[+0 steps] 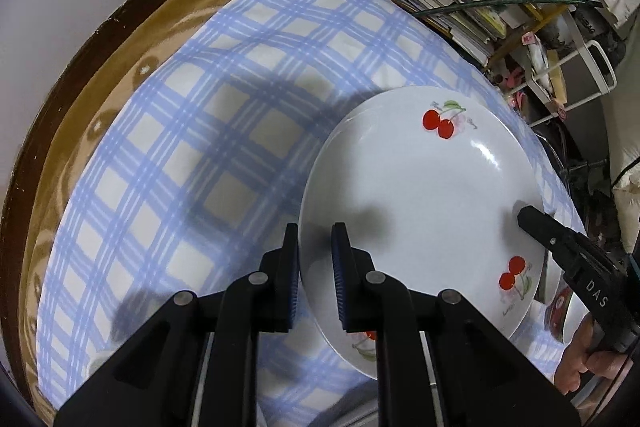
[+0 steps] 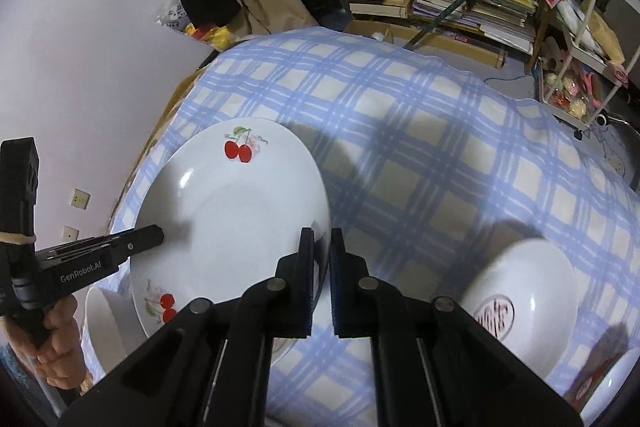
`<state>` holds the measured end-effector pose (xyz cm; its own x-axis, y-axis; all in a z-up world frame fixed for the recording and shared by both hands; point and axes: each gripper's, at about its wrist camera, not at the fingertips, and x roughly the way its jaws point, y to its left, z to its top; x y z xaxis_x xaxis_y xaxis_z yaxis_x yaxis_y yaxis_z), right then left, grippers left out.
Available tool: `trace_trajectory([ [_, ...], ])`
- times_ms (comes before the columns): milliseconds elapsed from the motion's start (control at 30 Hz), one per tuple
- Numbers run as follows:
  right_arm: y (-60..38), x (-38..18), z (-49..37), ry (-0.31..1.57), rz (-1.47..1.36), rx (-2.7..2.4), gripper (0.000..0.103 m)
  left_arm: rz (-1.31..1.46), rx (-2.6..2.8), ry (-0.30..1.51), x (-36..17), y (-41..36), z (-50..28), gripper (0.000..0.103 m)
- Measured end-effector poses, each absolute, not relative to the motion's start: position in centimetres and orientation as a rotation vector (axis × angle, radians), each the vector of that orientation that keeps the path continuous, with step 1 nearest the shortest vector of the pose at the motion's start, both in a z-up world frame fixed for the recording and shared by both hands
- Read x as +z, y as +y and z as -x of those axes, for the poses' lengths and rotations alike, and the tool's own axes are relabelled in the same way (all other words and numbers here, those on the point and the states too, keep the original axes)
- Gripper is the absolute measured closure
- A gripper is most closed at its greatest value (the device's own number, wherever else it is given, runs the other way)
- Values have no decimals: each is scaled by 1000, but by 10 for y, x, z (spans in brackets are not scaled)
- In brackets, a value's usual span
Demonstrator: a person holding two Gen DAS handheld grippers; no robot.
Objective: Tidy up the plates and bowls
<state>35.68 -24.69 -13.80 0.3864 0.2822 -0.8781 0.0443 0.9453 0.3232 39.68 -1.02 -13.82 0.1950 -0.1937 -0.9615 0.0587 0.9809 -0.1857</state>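
Cherry-print plate [image 1: 420,195] sits between my two grippers, each set of jaws nipping an opposite rim: left gripper [image 1: 316,267] on one edge, right gripper [image 2: 320,263] on the other. It rides just over a second cherry plate [image 1: 360,347] on the checked counter [image 1: 180,147]; glazed china, stiff, slick, breakable, so rims only. Farther right lies a white bowl [image 2: 520,291].

wrist views, close, sharing cherry plate [image 1: 420,195]

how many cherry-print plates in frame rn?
2, stacked. Top cherry plate is held at opposite rims by the left gripper and right gripper. Second plate peeks out underneath at the near edge. More could hide below.
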Motion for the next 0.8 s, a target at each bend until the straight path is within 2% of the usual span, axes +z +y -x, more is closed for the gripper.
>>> trace_trajectory([
  [800, -256, -77, -206, 1057, -378, 153, 96, 84, -212, 1265, -68, -14, -248, 88],
])
